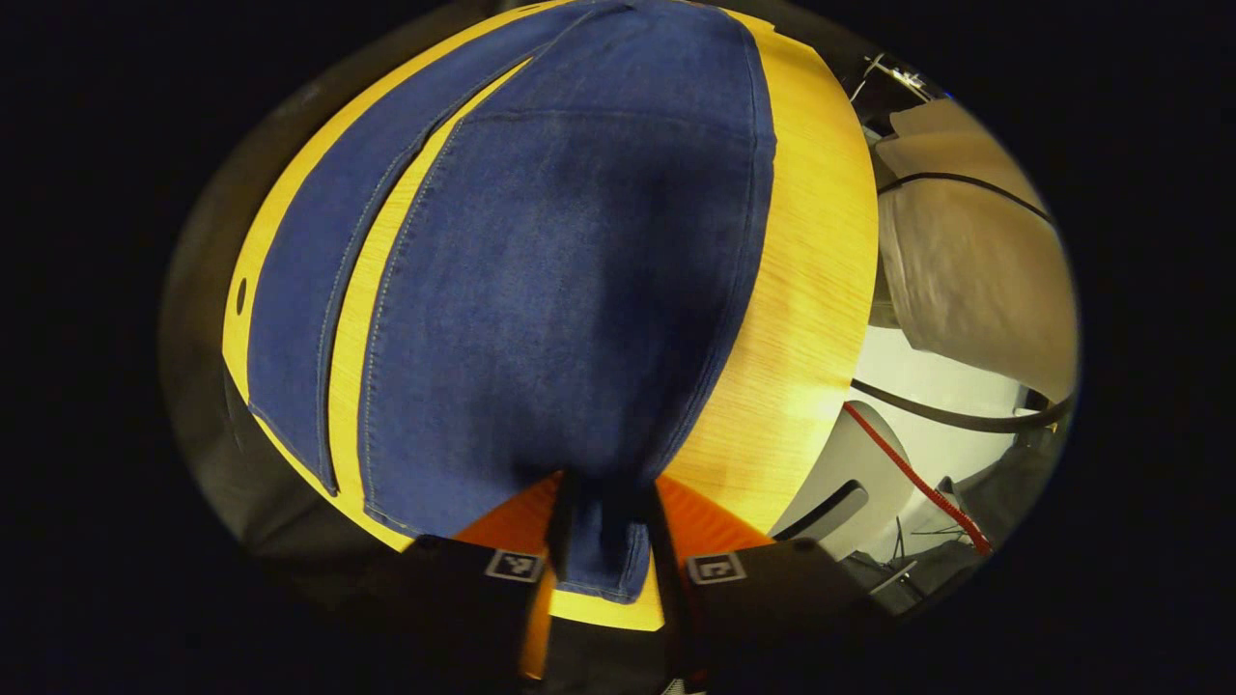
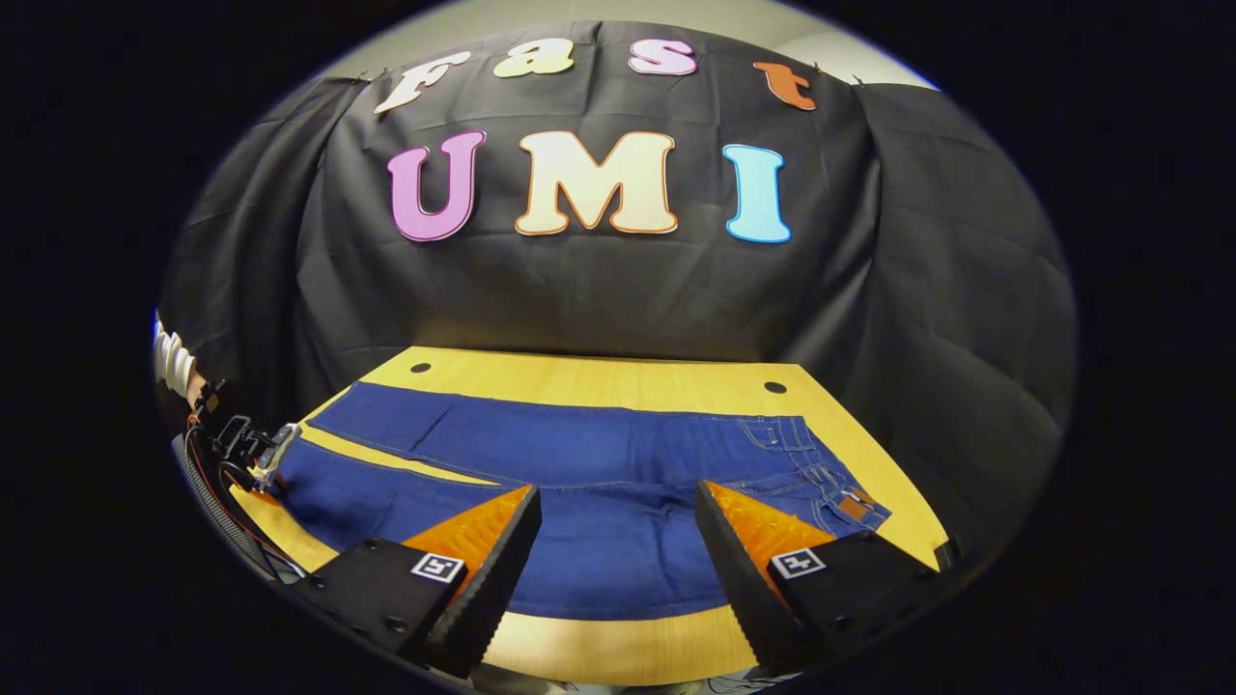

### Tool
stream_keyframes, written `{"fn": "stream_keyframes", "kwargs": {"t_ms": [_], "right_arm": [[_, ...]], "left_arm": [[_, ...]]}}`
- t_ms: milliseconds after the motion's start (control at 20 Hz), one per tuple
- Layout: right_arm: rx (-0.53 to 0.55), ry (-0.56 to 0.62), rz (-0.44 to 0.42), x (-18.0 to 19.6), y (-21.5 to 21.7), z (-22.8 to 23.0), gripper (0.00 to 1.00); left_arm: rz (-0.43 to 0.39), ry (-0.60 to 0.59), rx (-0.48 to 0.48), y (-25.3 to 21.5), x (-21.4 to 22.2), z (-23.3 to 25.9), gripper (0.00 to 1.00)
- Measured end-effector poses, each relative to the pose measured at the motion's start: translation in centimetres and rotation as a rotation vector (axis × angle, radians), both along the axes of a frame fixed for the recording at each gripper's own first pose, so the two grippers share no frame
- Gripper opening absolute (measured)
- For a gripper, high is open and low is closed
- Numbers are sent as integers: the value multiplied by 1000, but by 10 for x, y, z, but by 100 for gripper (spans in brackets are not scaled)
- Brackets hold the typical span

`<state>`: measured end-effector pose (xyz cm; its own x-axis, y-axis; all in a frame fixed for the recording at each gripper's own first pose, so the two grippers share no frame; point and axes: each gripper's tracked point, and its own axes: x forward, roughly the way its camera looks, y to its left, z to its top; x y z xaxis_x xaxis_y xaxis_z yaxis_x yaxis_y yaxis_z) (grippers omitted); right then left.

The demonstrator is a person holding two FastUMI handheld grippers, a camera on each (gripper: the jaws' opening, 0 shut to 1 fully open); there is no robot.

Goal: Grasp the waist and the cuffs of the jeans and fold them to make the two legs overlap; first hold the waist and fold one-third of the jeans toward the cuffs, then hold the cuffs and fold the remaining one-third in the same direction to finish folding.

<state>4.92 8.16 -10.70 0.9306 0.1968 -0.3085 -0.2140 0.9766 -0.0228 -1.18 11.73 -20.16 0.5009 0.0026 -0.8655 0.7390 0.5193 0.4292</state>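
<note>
Yellow table (image 2: 618,372) bears jeans (image 2: 599,463); left gripper (image 1: 606,541) pinches a cuff, right gripper (image 2: 618,550) gapes wide.

Under me lies a yellow wooden table (image 2: 599,381) with two small round holes near its far edge. A red cable (image 1: 912,478) runs past its side.

1 pr jeans (image 2: 618,463), 1 table (image 2: 599,372), 2 claws (image 2: 618,541) (image 1: 606,541)
</note>
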Motion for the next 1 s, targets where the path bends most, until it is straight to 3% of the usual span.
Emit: {"fn": "stream_keyframes", "kwargs": {"t_ms": [100,150,450,750,1000], "right_arm": [[-4,9,12,0,3,-2,99],[-10,18,28,1,4,-3,99],[-160,124,187,0,-22,-16,99],[-396,288,331,8,-77,-46,99],[-567,418,512,17,-111,-86,99]], "left_arm": [[-30,-27,20,5,7,1,2],[-38,-34,29,3,4,0,0],[2,-5,23,2,3,0,0],[46,7,-3,1,4,1,0],[80,-9,33,1,3,1,0]]}}
